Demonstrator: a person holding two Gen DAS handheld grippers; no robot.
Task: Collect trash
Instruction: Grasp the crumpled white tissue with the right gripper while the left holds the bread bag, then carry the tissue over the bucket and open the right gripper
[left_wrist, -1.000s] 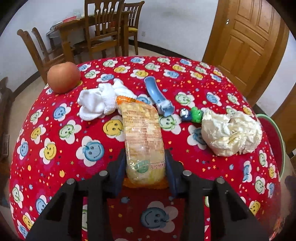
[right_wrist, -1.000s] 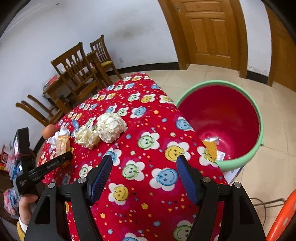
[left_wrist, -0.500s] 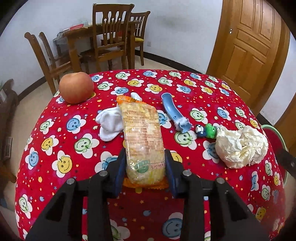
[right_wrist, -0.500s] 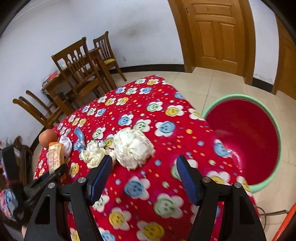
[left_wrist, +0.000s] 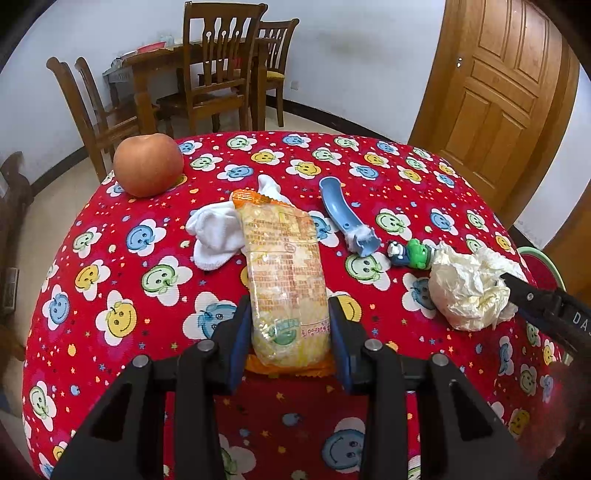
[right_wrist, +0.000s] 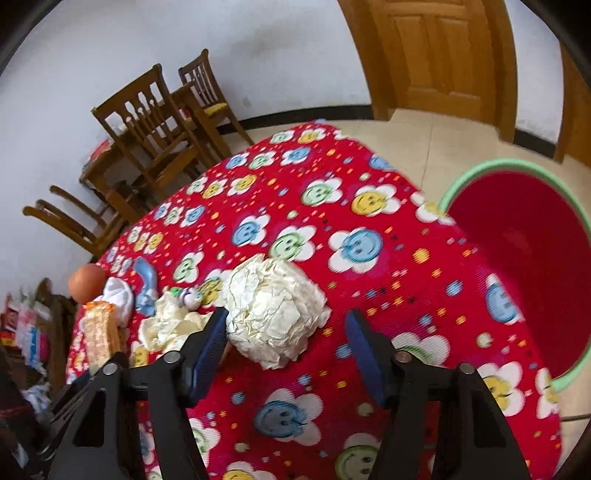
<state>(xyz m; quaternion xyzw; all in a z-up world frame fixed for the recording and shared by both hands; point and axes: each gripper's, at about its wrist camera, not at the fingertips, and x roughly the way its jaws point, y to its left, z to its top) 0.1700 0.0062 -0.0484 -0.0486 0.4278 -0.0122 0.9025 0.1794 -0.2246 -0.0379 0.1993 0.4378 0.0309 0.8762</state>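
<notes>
My left gripper (left_wrist: 286, 325) is shut on a yellow and orange snack packet (left_wrist: 282, 273) and holds it above the red smiley tablecloth (left_wrist: 110, 295). The packet also shows in the right wrist view (right_wrist: 99, 332). My right gripper (right_wrist: 286, 332) is open, its jaws on either side of a crumpled white paper ball (right_wrist: 275, 314), with a second paper wad (right_wrist: 170, 326) to the left. In the left wrist view the crumpled paper (left_wrist: 469, 284) lies at the right, with a right gripper finger (left_wrist: 535, 299) against it. The red bin with a green rim (right_wrist: 517, 166) stands on the floor to the right of the table.
On the table lie an apple (left_wrist: 147, 164), a white sock (left_wrist: 214, 236), a blue scoop (left_wrist: 345, 218) and a small green toy (left_wrist: 412, 253). Wooden chairs (left_wrist: 218, 66) and a table stand behind. A wooden door (left_wrist: 491, 88) is at the right.
My left gripper has lifted the snack packet up and back from the table. My right gripper has swung left from the bin and closed in around the paper ball.
</notes>
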